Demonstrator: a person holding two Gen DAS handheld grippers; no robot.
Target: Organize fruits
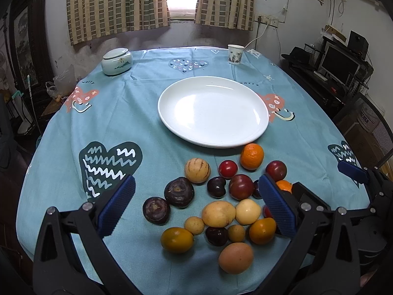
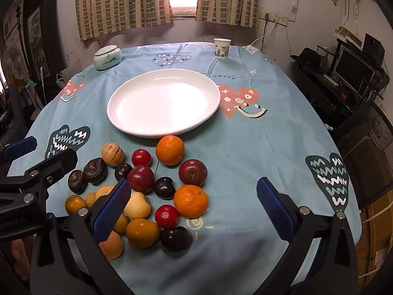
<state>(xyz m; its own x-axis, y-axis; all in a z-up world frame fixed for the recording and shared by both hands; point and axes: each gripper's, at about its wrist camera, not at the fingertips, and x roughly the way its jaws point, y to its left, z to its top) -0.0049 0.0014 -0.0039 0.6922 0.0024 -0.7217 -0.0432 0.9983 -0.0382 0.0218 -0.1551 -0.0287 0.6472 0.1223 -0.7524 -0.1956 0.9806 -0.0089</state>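
The tablecloth (image 1: 137,113) is light blue, printed with dark-green hearts (image 1: 110,164) crossed by white zigzags and coral hearts (image 2: 239,99) with white dots. The plate (image 2: 163,103) is plain white. At its 6 o'clock sits an orange mandarin (image 2: 170,150) — by it dark-red plums (image 2: 192,172). The curtains (image 1: 118,5) are beige-and-olive checked.
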